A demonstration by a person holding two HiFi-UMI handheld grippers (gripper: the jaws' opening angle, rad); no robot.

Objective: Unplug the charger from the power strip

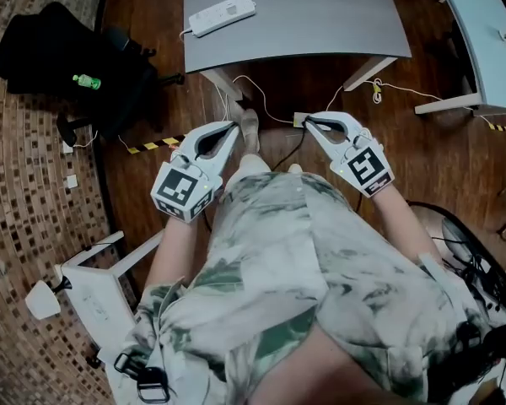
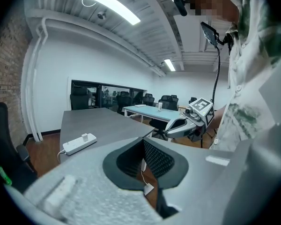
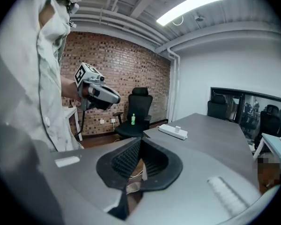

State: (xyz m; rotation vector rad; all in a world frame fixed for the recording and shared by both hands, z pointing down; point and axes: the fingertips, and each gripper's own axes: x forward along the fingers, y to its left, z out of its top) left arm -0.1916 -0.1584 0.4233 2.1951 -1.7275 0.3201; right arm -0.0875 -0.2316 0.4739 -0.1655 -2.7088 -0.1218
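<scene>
Both claws are tucked in by the body: left gripper [image 1: 233, 126] and right gripper [image 1: 309, 122] are pinched closed, nothing in either. Straight ahead, well apart, the power strip [image 1: 223, 14] lies crosswise on the grey table [image 1: 320, 24] with the charger [image 1: 234, 8] plugged in on top (left claw's nearer, I'd say).

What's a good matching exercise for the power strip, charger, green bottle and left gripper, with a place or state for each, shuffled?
Things:
1. power strip
2. charger
3. green bottle
4. left gripper

Places or states:
A. on the black chair
B. tongs shut, nothing between them
C. lying on the grey table
D. plugged into the power strip

Pairs: 1-C, 2-D, 3-A, 4-B.
</scene>
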